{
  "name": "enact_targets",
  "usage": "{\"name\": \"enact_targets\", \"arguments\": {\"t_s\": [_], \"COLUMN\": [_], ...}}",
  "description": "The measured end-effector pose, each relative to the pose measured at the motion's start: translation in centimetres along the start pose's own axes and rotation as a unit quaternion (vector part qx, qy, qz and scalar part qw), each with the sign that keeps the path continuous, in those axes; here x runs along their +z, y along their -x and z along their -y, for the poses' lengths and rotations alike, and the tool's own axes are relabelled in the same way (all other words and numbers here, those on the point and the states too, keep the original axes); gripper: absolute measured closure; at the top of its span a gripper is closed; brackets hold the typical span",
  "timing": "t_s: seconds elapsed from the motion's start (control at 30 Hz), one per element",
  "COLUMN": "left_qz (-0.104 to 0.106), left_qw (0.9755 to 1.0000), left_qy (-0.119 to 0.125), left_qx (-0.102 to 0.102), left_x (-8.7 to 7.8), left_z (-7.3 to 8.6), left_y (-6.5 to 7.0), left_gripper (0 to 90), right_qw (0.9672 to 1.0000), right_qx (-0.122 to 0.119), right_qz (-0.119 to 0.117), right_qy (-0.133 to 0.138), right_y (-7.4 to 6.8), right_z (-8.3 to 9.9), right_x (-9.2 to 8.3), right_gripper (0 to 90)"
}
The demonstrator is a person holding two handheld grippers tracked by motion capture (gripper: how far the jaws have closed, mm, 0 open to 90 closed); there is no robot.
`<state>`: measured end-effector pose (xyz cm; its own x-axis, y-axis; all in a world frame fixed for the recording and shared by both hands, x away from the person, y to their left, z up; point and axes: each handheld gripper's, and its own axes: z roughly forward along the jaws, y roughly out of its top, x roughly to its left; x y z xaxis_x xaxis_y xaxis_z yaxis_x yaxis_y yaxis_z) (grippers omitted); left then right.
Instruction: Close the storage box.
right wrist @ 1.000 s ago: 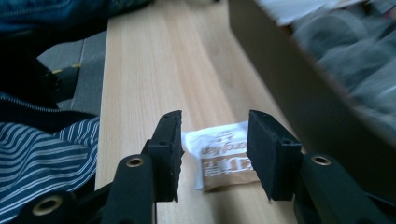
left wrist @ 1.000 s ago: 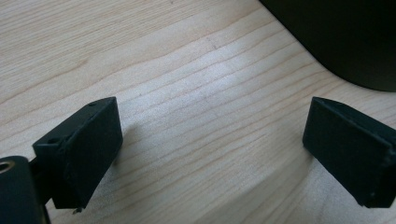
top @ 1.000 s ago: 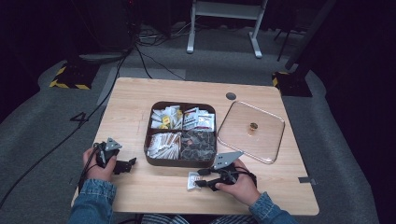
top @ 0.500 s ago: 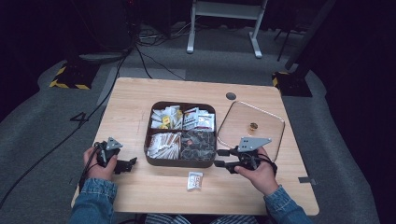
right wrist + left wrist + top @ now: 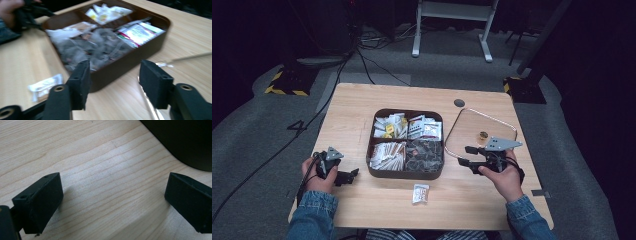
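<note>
Our left tongs (image 5: 354,173) rest spread and empty on the tabletop (image 5: 352,107) beside the box (image 5: 406,173), and the small packet (image 5: 420,193) lies in front of it. Our right tongs (image 5: 464,155), jaws just opening and empty, hover by the clear lid (image 5: 502,121); we judge a careless sweep could knock it.

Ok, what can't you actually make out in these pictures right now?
- Print on the small packet: too small in the high view, blurred in the right gripper view.
- Contents of the brown box: cut off by the left gripper view's edge.
- Small gold item on the clear lid: too small to identify.
</note>
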<state>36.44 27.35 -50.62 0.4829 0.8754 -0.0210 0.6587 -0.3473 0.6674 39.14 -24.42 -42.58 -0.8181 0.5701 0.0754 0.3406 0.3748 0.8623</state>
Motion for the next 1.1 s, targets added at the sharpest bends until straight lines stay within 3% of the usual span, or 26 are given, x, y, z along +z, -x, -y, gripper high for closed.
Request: {"name": "enact_targets", "arguments": {"t_s": [0.2, 0.37, 0.5, 0.8, 1.1], "left_qz": [0.000, 0.001, 0.000, 0.000, -0.003], "left_qw": [1.0000, 1.0000, 1.0000, 1.0000, 1.0000], "left_qy": [0.000, 0.000, 0.000, 0.000, 0.000], "left_qx": [0.000, 0.000, 0.000, 0.000, -0.005], "left_x": [0.0, 0.0, 0.0, 0.0, 0.0], "left_z": [0.0, 0.0, 0.0, 0.0, 0.1], "left_y": [0.0, 0.0, 0.0, 0.0, 0.1], "left_gripper": [2.2, 2.2, 2.2, 2.2, 2.2], "right_qw": [0.9983, 0.9927, 0.9881, 0.9783, 0.9715], "right_qx": [0.030, 0.061, 0.065, 0.086, 0.108], "right_qz": [0.049, 0.104, 0.137, 0.187, 0.206], "right_qy": [-0.005, -0.011, -0.023, -0.027, -0.044], "right_y": [2.5, 4.8, 6.1, 8.7, 11.0], "right_z": [0.7, 1.5, 2.1, 3.2, 4.7], "right_x": [-0.1, -0.3, -0.1, 1.3, 2.6], "right_gripper": [35.0, 32.6, 30.1, 26.0, 26.1]}}
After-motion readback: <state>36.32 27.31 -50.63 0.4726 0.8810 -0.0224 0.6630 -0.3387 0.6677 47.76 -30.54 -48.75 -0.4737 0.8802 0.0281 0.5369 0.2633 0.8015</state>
